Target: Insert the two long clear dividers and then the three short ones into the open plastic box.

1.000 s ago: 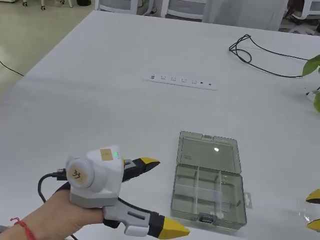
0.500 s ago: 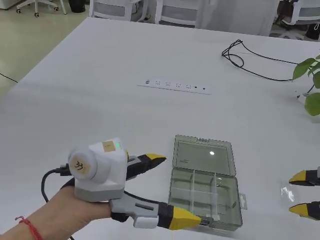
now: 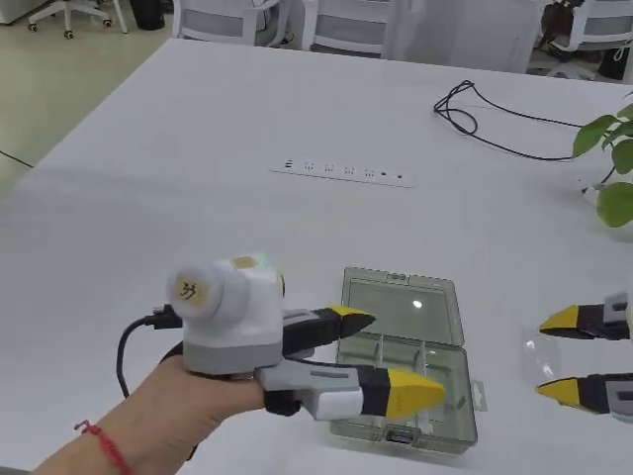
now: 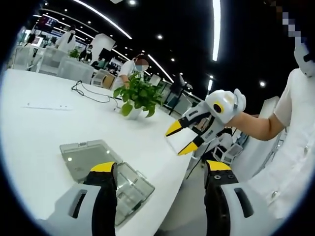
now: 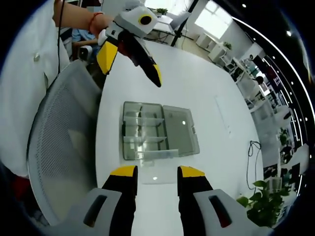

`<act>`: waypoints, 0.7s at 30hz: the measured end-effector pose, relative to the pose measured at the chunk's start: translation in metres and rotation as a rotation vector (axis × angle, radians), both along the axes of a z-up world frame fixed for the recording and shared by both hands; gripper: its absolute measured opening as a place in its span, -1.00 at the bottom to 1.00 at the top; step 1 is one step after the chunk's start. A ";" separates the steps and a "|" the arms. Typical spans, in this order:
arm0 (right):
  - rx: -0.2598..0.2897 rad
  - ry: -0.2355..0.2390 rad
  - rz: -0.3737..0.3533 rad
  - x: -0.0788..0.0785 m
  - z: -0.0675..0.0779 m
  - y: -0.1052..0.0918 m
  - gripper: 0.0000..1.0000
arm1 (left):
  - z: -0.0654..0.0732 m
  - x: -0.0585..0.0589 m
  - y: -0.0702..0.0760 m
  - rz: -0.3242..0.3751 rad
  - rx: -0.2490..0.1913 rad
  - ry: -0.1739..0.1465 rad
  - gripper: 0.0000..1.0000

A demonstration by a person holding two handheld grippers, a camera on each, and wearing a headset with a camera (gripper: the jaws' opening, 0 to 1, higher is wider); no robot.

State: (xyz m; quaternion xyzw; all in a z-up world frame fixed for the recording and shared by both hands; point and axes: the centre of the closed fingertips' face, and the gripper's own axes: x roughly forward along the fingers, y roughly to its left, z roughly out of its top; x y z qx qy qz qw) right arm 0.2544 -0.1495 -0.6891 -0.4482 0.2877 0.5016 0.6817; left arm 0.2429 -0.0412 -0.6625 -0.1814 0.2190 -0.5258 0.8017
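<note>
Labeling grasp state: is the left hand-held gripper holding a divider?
No, the left hand-held gripper has its jaws wide apart with nothing between them, near the open plastic box.

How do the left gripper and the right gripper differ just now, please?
The left gripper hangs right by the plastic box; the right gripper stands further off to its side. The left gripper's jaws hold nothing; the right gripper's jaws seem to carry a faint clear divider. Both have yellow-tipped jaws set well apart.
</note>
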 end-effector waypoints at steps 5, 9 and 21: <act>0.008 -0.012 0.007 -0.005 0.010 0.014 -0.34 | 0.001 -0.001 -0.008 -0.004 -0.020 0.056 0.28; 0.014 -0.015 0.018 -0.010 0.014 0.025 -0.34 | 0.002 -0.006 -0.016 -0.021 -0.037 0.115 0.11; 0.020 -0.020 0.054 -0.024 0.019 0.052 -0.34 | 0.001 -0.016 -0.037 -0.031 -0.093 0.231 -0.34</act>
